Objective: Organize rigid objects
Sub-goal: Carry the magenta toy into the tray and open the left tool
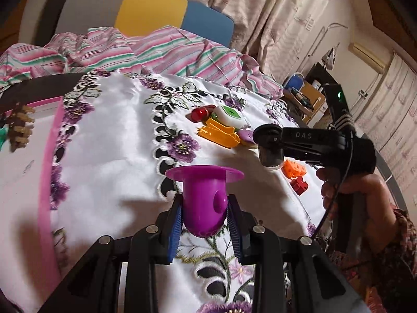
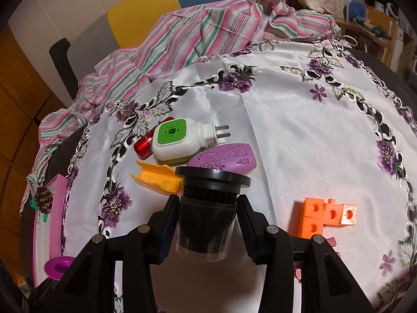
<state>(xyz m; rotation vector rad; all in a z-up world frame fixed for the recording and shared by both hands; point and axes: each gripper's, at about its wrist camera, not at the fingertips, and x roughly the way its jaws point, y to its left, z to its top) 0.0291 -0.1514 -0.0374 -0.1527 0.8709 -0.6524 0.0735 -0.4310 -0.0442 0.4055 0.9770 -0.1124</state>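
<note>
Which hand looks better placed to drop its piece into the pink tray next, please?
Probably the left. Its gripper holds the purple flanged piece with the pink tray just to its left, while the right gripper, clamping the black cylinder, sits farther off beside the orange blocks.

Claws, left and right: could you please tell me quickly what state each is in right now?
Left claw: closed on the purple flanged cup.
Right claw: closed on the black cylindrical filter.

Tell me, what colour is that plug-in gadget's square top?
Bright green, on a white plug-in device body; clearest in the right wrist view.
</note>
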